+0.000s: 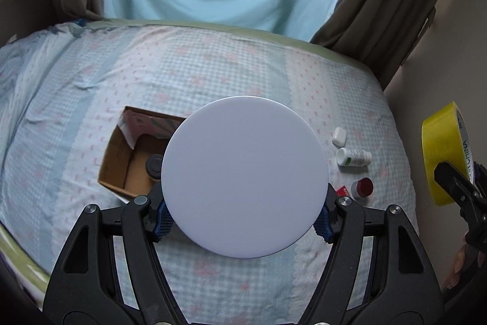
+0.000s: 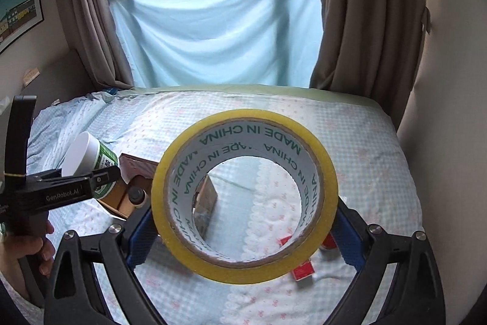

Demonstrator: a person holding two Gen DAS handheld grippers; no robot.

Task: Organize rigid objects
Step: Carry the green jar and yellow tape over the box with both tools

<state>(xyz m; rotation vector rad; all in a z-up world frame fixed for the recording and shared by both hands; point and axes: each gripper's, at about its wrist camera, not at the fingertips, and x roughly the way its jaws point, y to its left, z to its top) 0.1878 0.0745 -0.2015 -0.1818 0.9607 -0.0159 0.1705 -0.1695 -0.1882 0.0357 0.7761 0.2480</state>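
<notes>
I am holding one item in each gripper above a bed [image 1: 231,63] covered in a pale blue and pink checked sheet, and I am working toward an open cardboard box [image 1: 121,160] that sits on the bed, toward its left. The left gripper [image 1: 245,217] is clamping a white-lidded jar [image 1: 245,175]; from its own camera I am seeing only the round white lid face-on, with the blue pads pressing its left and right edges near the lower half. The right wrist view is showing the same jar from the side, with a green label under the lid. The right gripper [image 2: 243,236] is gripping a roll of yellow tape [image 2: 245,195] across its width, the hole facing the camera, pads on the outer rim at both sides. To do this step well, I judge I should be bringing one item at a time over the box opening, lowering until it is close to the box floor, and only then loosening the pads, steering clear of the dark-capped item [image 1: 154,165] already inside. Waiting on the sheet to the right are a small white case [image 1: 339,136], a white bottle [image 1: 354,157] lying on its side, and a red-capped jar [image 1: 362,187].
</notes>
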